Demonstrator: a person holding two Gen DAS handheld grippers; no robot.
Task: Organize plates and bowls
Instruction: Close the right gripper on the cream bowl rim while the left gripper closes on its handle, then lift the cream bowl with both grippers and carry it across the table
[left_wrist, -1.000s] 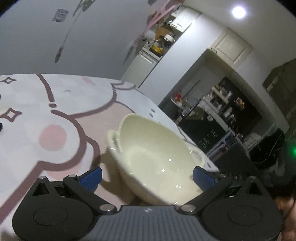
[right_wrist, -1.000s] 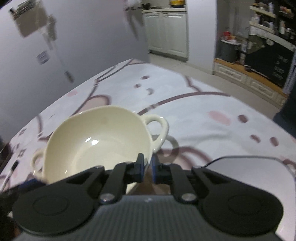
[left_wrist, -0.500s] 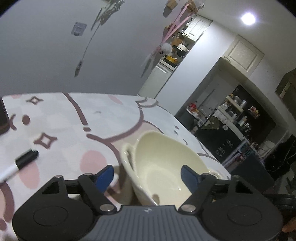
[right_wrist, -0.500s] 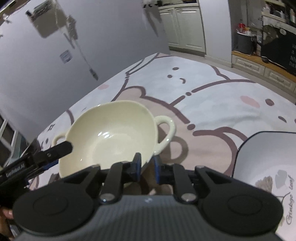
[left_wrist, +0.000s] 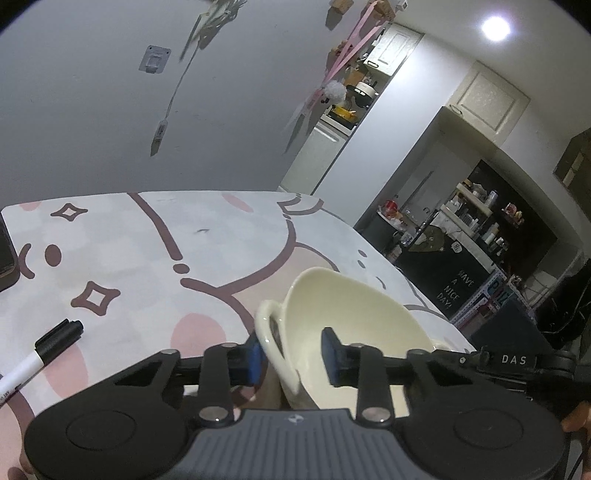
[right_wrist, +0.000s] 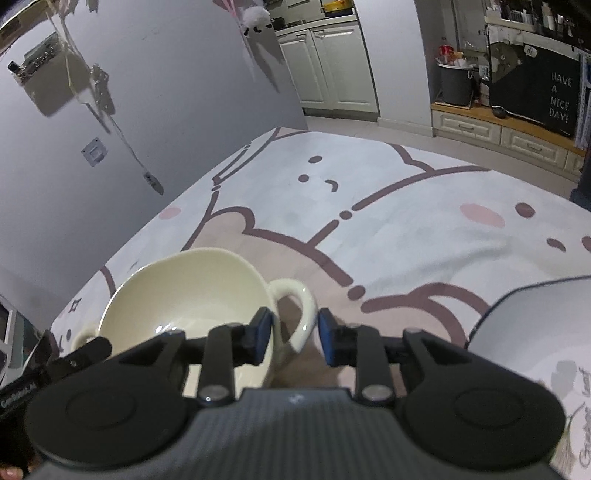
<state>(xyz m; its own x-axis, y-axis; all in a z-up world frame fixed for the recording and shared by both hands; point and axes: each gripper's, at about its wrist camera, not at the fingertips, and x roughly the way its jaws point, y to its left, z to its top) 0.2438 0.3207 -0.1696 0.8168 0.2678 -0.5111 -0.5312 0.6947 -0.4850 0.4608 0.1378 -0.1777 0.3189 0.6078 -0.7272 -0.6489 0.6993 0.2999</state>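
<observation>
A cream bowl (left_wrist: 343, 325) with two loop handles sits tilted on the pink cartoon tablecloth. My left gripper (left_wrist: 291, 358) straddles its near rim and handle, jaws partly closed with a gap left on each side. In the right wrist view the same bowl (right_wrist: 188, 291) is at lower left. My right gripper (right_wrist: 291, 338) is open around its right handle (right_wrist: 295, 306), pads not touching it. A white plate with a dark rim (right_wrist: 535, 325) lies at the lower right.
A black-capped marker (left_wrist: 40, 354) lies on the cloth at the left. A dark flat object (left_wrist: 5, 251) sits at the table's far left edge. A grey wall runs along the far side. The left gripper's arm (right_wrist: 55, 362) shows at lower left.
My right gripper has opened and let go of the bowl's rim. My left gripper has narrowed around the bowl's other rim and handle. Both cameras have pulled back a little.
</observation>
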